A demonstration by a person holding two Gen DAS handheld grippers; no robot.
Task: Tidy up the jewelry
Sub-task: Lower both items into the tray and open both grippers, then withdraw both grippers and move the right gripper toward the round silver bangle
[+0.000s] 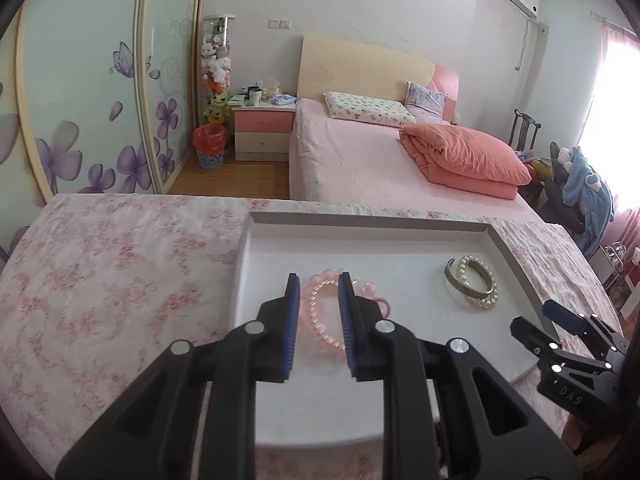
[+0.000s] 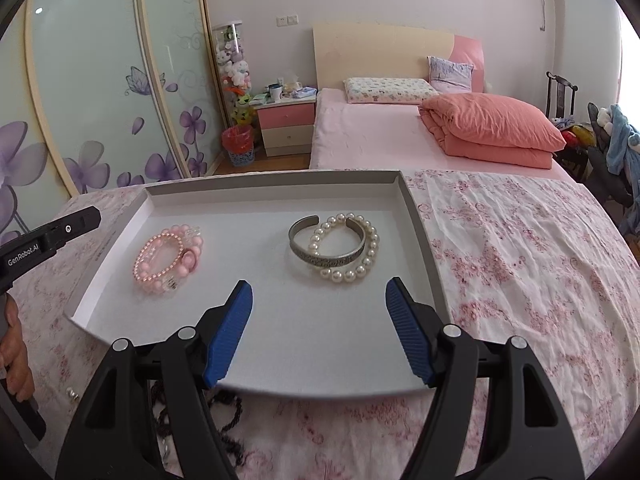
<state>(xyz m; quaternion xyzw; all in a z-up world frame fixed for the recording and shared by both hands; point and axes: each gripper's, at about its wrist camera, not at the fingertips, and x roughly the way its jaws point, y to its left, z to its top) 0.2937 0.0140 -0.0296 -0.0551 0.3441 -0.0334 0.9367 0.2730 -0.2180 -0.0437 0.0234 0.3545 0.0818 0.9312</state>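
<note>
You have the tray (image 2: 420,216) on the table (image 2: 520,260), with the bead bracelets (image 2: 168,258) lying in its left half, the cuff (image 2: 324,244) overlapping the pearl bracelet (image 2: 360,268) to their right, and the bed (image 2: 380,136) behind

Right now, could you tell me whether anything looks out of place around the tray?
Yes: a dark braided necklace lies loose on the floral cloth below the tray's near edge, outside it, while the pink bracelets, pearl bracelet and metal cuff sit inside.
</note>
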